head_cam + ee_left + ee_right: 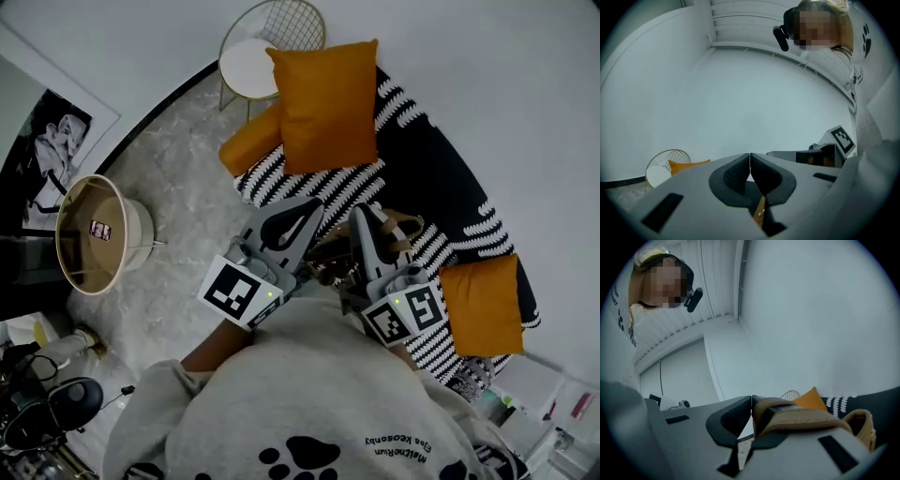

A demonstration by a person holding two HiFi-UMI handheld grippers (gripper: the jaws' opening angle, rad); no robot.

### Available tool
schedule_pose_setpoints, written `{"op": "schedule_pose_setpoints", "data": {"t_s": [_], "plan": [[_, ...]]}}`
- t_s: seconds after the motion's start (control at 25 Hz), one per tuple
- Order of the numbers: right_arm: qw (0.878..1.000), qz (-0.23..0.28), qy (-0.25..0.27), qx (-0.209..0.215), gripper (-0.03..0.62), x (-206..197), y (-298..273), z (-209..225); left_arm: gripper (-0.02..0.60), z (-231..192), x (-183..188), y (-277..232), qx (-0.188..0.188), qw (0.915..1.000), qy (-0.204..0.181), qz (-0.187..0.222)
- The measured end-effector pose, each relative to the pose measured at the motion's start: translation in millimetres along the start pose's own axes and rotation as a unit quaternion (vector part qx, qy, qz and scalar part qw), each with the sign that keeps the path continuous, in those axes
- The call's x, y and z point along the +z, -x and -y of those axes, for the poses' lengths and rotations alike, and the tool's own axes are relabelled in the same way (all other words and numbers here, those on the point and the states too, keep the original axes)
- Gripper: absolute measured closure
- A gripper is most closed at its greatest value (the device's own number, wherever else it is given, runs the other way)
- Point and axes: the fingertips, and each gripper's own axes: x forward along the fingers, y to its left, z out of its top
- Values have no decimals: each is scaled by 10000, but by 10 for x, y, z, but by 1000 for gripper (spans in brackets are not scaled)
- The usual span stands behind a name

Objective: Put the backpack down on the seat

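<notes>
The backpack shows only as tan straps [401, 228] and a brown patch [328, 270] between my two grippers; its body is hidden under them and my grey sweatshirt. My left gripper [309, 211] points at the black-and-white patterned sofa seat [328, 187]. In the left gripper view its jaws [749, 164] are shut, with a tan strap [760, 212] caught low between them. My right gripper [367, 214] sits beside it. In the right gripper view this gripper [751, 404] is shut on a tan strap [811, 416] that folds over the right finger.
A large orange pillow [328, 103] and a smaller one [251, 141] lie on the sofa's far end, and another orange pillow [483, 305] lies at the right. A gold wire chair [267, 42] stands beyond. A round lampshade [94, 234] stands on the marble floor at left.
</notes>
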Motion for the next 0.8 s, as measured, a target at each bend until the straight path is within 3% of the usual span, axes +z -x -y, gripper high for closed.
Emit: {"op": "schedule_pose_setpoints", "data": {"t_s": [0.28, 0.52, 0.8], "plan": [[9998, 12, -74, 193, 560, 82, -280, 565, 561, -201, -203, -459, 213, 9997, 51, -98], [9996, -98, -103, 262, 560, 91, -473, 572, 561, -391, -207, -382, 321, 9992, 148, -203], [9990, -310, -146, 284, 560, 6, -596, 838, 561, -479, -415, -685, -15, 9982, 221, -552]]}}
